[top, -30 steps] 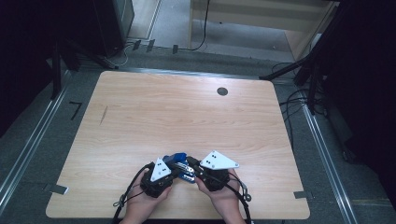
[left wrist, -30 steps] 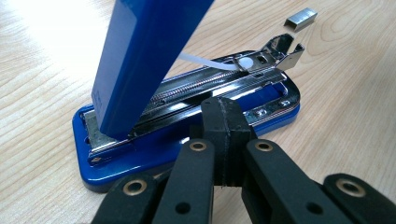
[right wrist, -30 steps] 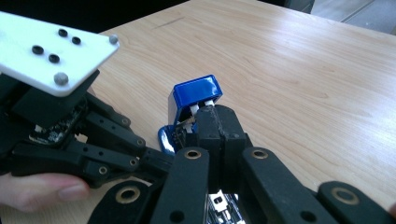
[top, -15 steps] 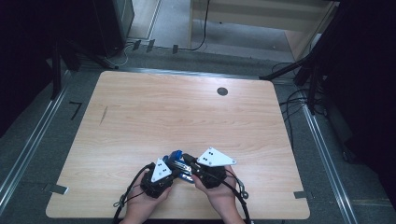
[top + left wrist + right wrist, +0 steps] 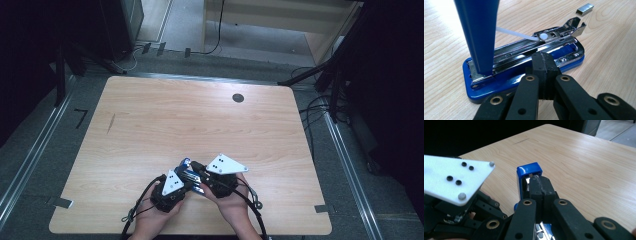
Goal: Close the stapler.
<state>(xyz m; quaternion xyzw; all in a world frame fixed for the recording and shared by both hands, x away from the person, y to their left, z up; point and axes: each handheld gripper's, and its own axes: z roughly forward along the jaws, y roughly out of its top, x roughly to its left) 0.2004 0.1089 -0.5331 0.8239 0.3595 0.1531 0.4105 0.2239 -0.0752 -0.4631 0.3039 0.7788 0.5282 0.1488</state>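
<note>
A blue stapler (image 5: 186,168) lies swung open near the table's front edge. Its blue lid (image 5: 479,32) stands upright over the base (image 5: 506,80), baring the metal staple rail (image 5: 529,48) and a white pusher rod (image 5: 511,33). My left gripper (image 5: 545,58) is shut with nothing between its jaws, and its tips rest against the side of the rail. My right gripper (image 5: 540,183) is also shut, tips against the inner side of the raised lid (image 5: 529,170). A short strip of staples (image 5: 585,8) lies on the table just past the stapler's front end.
The wooden table (image 5: 200,125) has a dark round grommet (image 5: 238,98) near its far edge. Both hands sit close together at the front edge (image 5: 190,232), cables trailing off it. The left gripper's white plate (image 5: 454,180) is just to the left of my right jaws.
My right gripper has drifted slightly left and away from the front edge, at the stapler's lid. The left gripper and the stapler's base have stayed put.
</note>
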